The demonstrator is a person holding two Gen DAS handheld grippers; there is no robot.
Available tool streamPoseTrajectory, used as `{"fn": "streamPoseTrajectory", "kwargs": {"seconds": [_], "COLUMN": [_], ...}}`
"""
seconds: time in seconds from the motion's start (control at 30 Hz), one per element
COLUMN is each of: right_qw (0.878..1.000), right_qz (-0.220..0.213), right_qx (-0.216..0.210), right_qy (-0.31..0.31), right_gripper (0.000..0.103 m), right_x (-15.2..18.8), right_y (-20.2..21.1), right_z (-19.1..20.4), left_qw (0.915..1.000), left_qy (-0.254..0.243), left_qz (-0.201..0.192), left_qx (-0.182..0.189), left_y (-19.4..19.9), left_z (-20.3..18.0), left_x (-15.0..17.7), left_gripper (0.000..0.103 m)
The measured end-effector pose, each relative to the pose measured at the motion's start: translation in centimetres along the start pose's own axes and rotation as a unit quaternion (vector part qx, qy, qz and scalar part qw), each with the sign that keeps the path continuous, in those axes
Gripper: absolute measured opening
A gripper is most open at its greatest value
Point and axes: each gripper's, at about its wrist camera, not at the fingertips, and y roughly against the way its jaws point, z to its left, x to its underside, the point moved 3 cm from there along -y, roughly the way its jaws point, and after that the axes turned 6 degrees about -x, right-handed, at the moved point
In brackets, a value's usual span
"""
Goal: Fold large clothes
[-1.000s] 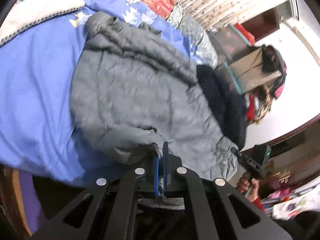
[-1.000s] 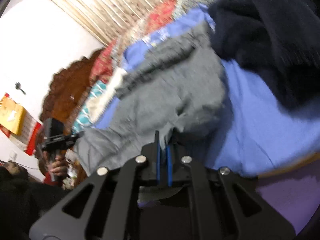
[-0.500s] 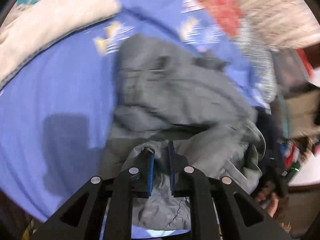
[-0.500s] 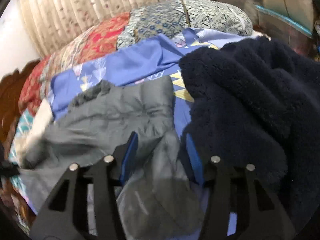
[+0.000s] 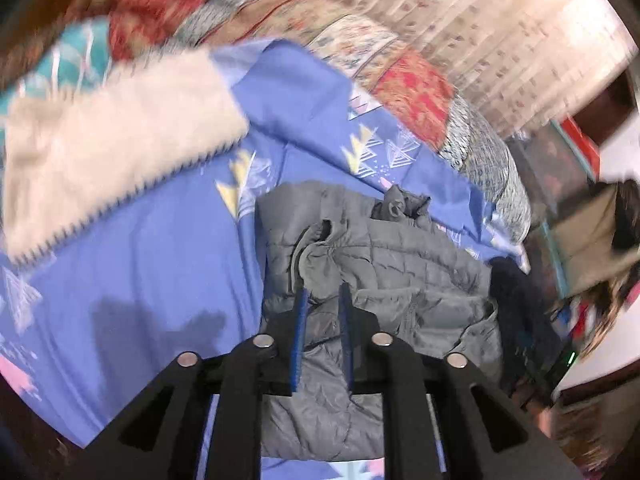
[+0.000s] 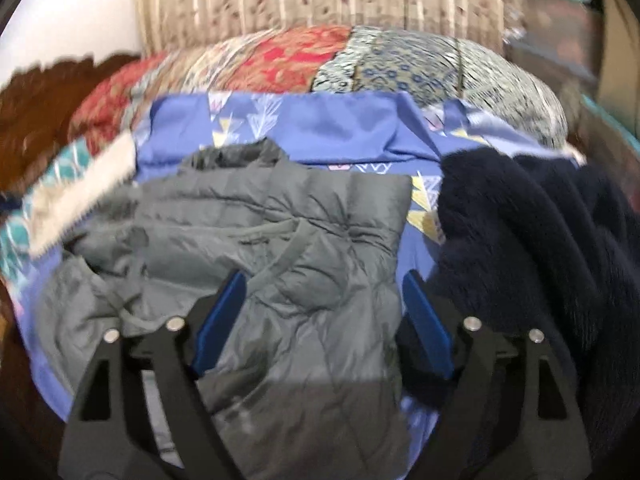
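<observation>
A grey quilted puffer jacket [image 5: 400,264] lies folded over on a blue patterned bedsheet [image 5: 160,248]. It also shows in the right wrist view [image 6: 280,216]. My left gripper [image 5: 322,296] hovers over the jacket's near part with its blue pads a narrow gap apart and nothing clamped between them. My right gripper [image 6: 324,284] is wide open above the jacket's near right part, holding nothing.
A dark navy fleece garment [image 6: 540,240] lies to the right of the jacket, close to my right gripper. A cream fluffy blanket [image 5: 104,144] lies at the far left. Patterned pillows [image 6: 360,64] and a curtain are at the back.
Both grippers were shut on the jacket's edge a second ago. They carried it over onto the bed and let go; both now stand open above the folded jacket.
</observation>
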Motion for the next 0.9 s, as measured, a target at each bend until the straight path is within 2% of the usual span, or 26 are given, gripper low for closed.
{"fn": "streamPoseTrajectory", "kwargs": {"seconds": [0.03,0.1,0.2,0.23,0.27,0.3,0.33,0.37,0.4,0.47,0.5,0.57,0.63,0.67,0.77,0.83,0.87,0.9], "right_qw": [1.0,1.0,0.999,0.998,0.997,0.995,0.993,0.991,0.99,0.988,0.987,0.984,0.982,0.981,0.98,0.986,0.989,0.993], "right_qz": [0.004,0.017,0.048,0.061,0.08,0.093,0.105,0.112,0.115,0.131,0.141,0.159,0.159,0.151,0.124,0.084,0.063,0.039], "right_qx": [0.003,0.008,-0.001,-0.005,-0.011,-0.017,-0.034,-0.054,-0.065,-0.069,-0.067,-0.06,-0.052,-0.056,-0.061,-0.05,-0.045,-0.041], "right_qy": [0.007,0.015,0.013,0.011,0.005,-0.011,-0.034,-0.049,-0.05,-0.042,-0.045,-0.06,-0.087,-0.111,-0.145,-0.135,-0.125,-0.107], "right_gripper": [0.077,0.077,0.075,0.049,0.031,0.008,0.005,0.004,0.004,0.004,0.004,0.004,0.006,0.007,0.025,0.064,0.069,0.071], "right_x": [-0.2,-0.6,-0.3,0.0,0.6,1.0,1.5,2.1,2.8,5.3,6.5,9.1,11.1,11.5,10.5,9.2,8.7,7.7], "right_y": [-0.7,-2.5,-5.0,-5.6,-6.1,-6.1,-5.8,-4.9,-3.8,-1.1,-0.3,0.3,-0.1,-0.6,0.0,2.2,3.2,4.8], "right_z": [0.1,0.2,-0.1,-0.1,-0.4,-0.7,-1.0,-1.1,-1.1,-1.0,-1.1,-1.8,-2.8,-3.4,-3.9,-3.6,-3.5,-3.2], "left_qw": [0.9995,0.9945,0.9871,0.9853,0.9829,0.9815,0.9809,0.9799,0.9787,0.9715,0.9701,0.9686,0.9683,0.9697,0.975,0.9808,0.9831,0.9854], "left_qy": [-0.03,-0.097,-0.151,-0.159,-0.166,-0.165,-0.161,-0.155,-0.159,-0.193,-0.196,-0.17,-0.158,-0.155,-0.134,-0.125,-0.123,-0.12], "left_qz": [-0.003,-0.014,-0.002,0.01,0.028,0.053,0.078,0.11,0.122,0.125,0.132,0.176,0.187,0.181,0.163,0.136,0.122,0.106], "left_qx": [-0.01,-0.037,-0.053,-0.06,-0.074,-0.08,-0.076,-0.06,-0.044,-0.058,-0.059,-0.046,-0.049,-0.054,-0.07,-0.062,-0.059,-0.059], "left_y": [-0.1,-1.4,-5.3,-7.0,-9.1,-10.9,-12.1,-12.9,-12.7,-11.2,-10.7,-10.5,-11.0,-11.1,-9.9,-7.5,-6.3,-5.0], "left_z": [-1.2,-4.1,-6.3,-6.6,-6.4,-6.1,-5.7,-5.4,-5.1,-4.6,-4.0,-1.8,-0.8,-0.7,-0.7,-0.7,-0.6,-0.3], "left_x": [0.5,2.0,3.7,4.1,4.3,4.8,5.3,6.2,7.0,8.8,9.6,11.6,12.4,12.3,11.0,9.7,9.1,8.6], "left_gripper": [0.047,0.058,0.063,0.063,0.063,0.05,0.035,0.027,0.026,0.025,0.025,0.025,0.026,0.027,0.029,0.03,0.031,0.031]}}
